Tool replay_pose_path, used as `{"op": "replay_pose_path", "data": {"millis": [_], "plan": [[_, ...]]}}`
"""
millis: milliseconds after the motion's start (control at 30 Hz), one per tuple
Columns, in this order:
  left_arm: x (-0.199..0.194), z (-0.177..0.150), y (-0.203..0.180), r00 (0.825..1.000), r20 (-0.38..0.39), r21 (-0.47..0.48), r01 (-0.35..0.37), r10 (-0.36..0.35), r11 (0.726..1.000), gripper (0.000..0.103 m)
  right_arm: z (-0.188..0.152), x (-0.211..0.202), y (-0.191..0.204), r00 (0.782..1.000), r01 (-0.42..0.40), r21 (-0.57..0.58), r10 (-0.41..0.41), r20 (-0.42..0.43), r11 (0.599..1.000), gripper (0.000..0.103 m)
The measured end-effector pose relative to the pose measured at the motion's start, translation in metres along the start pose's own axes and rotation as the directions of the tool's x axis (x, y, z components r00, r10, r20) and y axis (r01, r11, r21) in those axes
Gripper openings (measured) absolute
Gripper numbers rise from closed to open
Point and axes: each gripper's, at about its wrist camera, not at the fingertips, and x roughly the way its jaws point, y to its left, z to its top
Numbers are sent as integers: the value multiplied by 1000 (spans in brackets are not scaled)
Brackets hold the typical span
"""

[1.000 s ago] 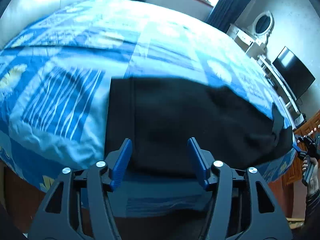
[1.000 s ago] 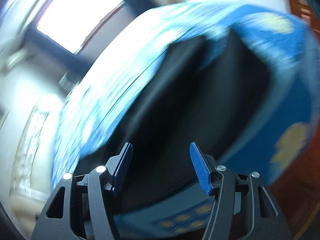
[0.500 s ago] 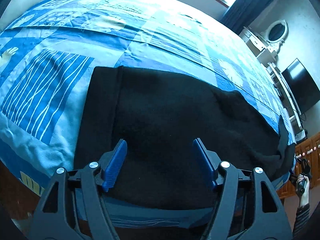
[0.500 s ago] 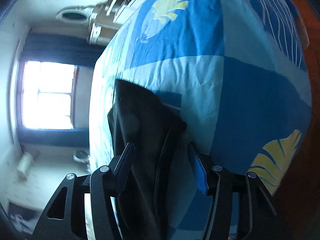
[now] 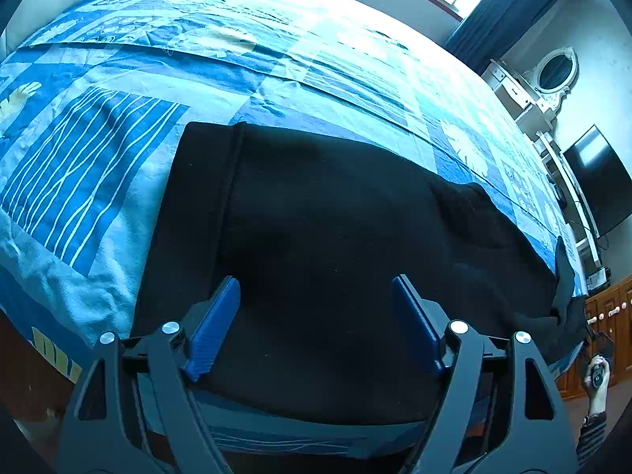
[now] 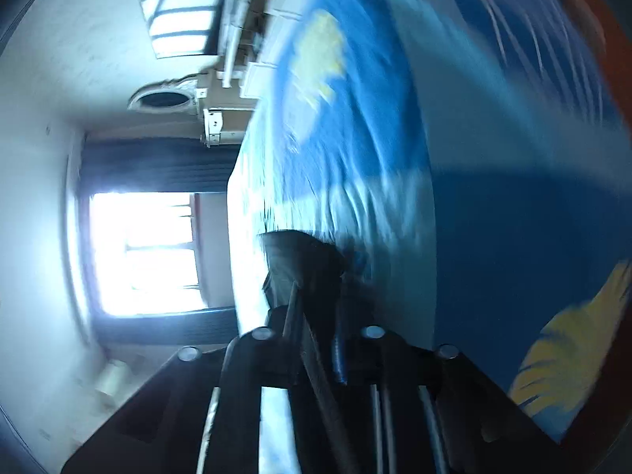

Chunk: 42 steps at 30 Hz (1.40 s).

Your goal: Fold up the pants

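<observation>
Black pants [image 5: 335, 237] lie flat across the near part of a blue patterned bedspread [image 5: 276, 59], with the banded end to the left. My left gripper [image 5: 316, 280] hovers over their near edge; its jaws are opening and the blue pads do not press on the cloth. In the blurred, sideways right wrist view, my right gripper [image 6: 316, 316] is shut on a dark fold of the pants [image 6: 300, 252] at their far right end. A person's hand [image 5: 594, 391] holds that gripper at the bed's right corner.
The bed's front edge runs just under the left gripper. A white dresser with an oval mirror [image 5: 553, 75] and a dark TV [image 5: 600, 181] stand along the right wall, with a wooden cabinet [image 5: 608, 316] below. A bright window [image 6: 146, 252] lies beyond the bed.
The left gripper came down closer over the pants and its jaws widened. The right gripper rolled onto its side, reached the pants' end and shut on the cloth.
</observation>
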Motion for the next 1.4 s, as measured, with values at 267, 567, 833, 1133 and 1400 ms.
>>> {"op": "replay_pose_path", "data": {"millis": [267,567,833,1133,1400], "plan": [[3,-1,-4,1000,0,21,-11,11,1000,83,5,-8,-33,998,68,-24,-68,9,997,6],[5,-3,-6,1000,1,51,-17,17,999,86,18,-7,-29,997,65,104,-68,31,993,15],[7,-3,-9,1000,-4,68,-25,25,997,89,37,-33,-4,945,269,23,-269,187,963,36],[9,-4,-12,999,5,67,-43,43,997,91,-51,98,149,953,270,-441,-304,-6,856,52],[12,-7,-18,997,13,109,-78,77,991,93,-116,231,196,843,453,-612,-535,57,649,52]]}}
